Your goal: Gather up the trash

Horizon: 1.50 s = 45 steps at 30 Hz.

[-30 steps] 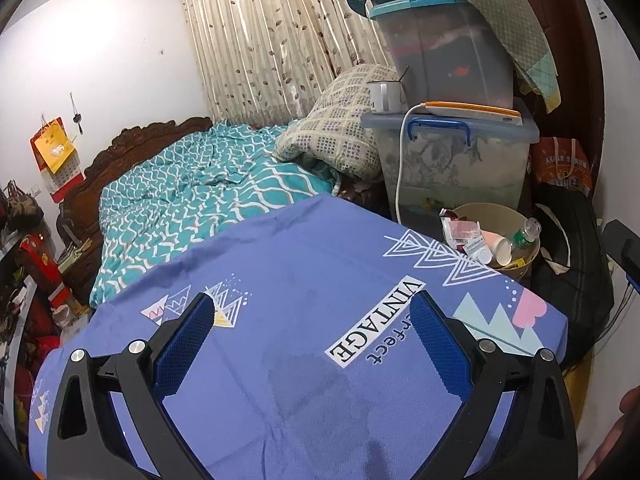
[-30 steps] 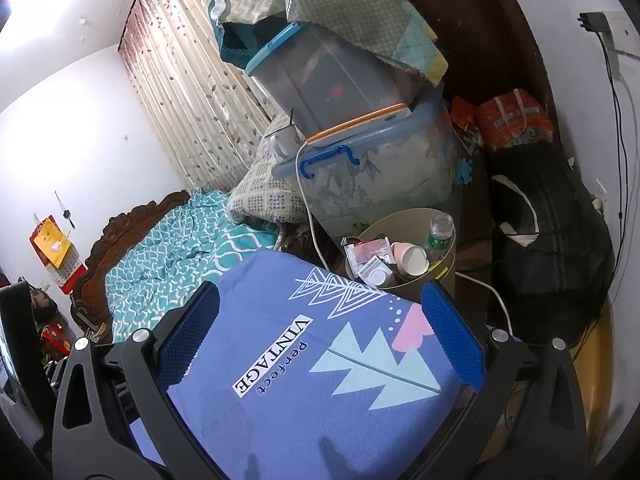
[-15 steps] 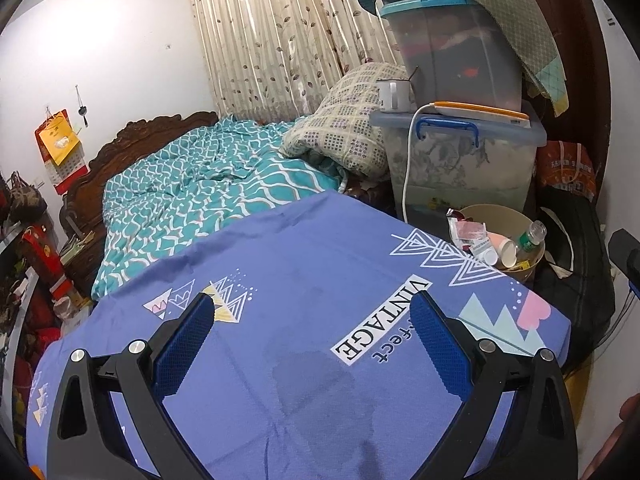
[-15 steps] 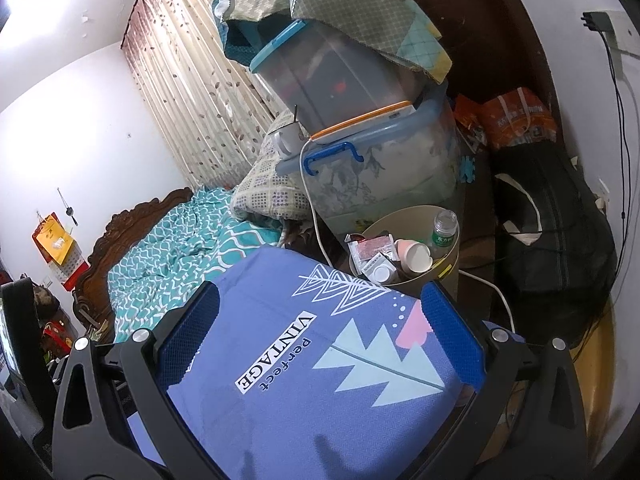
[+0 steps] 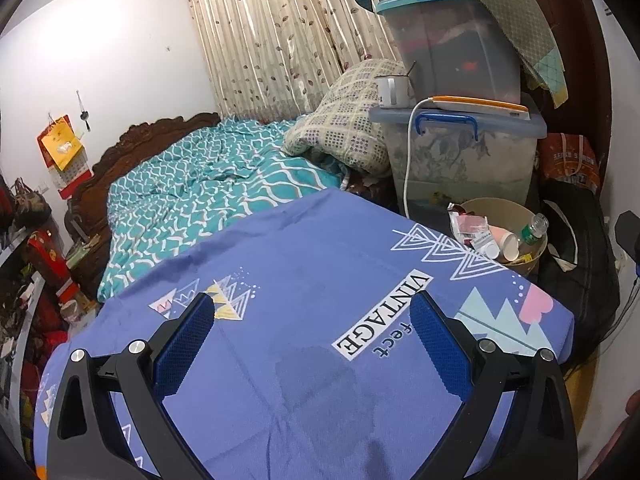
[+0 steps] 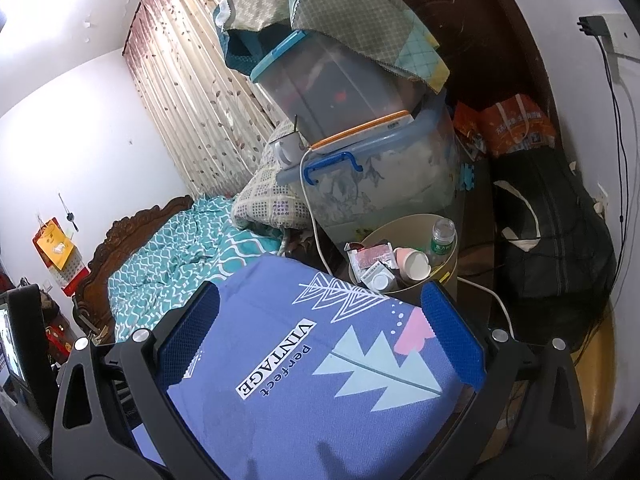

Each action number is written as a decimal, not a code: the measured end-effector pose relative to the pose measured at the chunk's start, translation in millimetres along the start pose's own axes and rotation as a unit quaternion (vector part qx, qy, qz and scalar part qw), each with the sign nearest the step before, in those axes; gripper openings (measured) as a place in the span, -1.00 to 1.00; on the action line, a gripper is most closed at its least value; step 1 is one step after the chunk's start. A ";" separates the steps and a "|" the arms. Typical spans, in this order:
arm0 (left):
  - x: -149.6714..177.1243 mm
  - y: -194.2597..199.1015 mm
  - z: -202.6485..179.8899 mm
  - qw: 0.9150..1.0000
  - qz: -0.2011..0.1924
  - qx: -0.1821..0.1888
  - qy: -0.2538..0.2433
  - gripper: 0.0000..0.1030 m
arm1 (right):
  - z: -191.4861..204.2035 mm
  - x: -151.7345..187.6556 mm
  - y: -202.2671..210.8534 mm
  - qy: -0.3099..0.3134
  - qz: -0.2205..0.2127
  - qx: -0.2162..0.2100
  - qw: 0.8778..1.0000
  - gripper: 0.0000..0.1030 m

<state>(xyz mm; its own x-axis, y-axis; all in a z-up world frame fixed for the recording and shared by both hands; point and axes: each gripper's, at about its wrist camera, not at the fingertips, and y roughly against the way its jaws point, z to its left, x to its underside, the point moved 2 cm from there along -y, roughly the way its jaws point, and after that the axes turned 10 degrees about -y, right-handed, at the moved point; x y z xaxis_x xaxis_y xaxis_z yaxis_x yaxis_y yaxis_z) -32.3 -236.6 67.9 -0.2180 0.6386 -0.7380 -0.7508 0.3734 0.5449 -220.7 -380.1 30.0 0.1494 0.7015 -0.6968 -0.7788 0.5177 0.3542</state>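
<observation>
Fingers spread wide and empty on our left gripper and right gripper, above smooth purple printed cloth; round beige bin brims with crumpled trash.

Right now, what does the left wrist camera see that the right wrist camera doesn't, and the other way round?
Only the left wrist view shows the dark damp-looking patch on the purple cloth and the cluttered shelves at the left edge. Only the right wrist view shows the wall socket with black cables hanging down, and a screen at its left edge. Both show the open left claw or right claw, the purple cloth, the full waste bin, stacked storage boxes, the bed and the curtain.
</observation>
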 end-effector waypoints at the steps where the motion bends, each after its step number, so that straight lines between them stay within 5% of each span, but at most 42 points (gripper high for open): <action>1: 0.2 -0.6 0.4 1.000 0.002 0.000 0.001 0.83 | 0.1 0.3 0.2 0.000 0.001 0.000 1.000 0.94; 22: 1.8 -2.2 1.3 0.999 0.001 -0.032 -0.009 0.83 | 4.4 -0.2 0.0 0.008 -0.004 -0.004 1.000 0.94; 45: 1.5 -1.4 -1.8 1.000 0.012 0.025 0.014 0.83 | 4.1 -5.3 6.7 0.024 -0.023 -0.012 0.999 0.94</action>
<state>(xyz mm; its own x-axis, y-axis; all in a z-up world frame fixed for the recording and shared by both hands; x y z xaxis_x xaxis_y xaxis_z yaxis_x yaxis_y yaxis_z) -32.7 -237.4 65.3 -0.2532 0.6294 -0.7347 -0.7128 0.3921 0.5815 -224.2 -378.3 38.7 0.1559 0.6523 -0.7418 -0.7862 0.5366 0.3066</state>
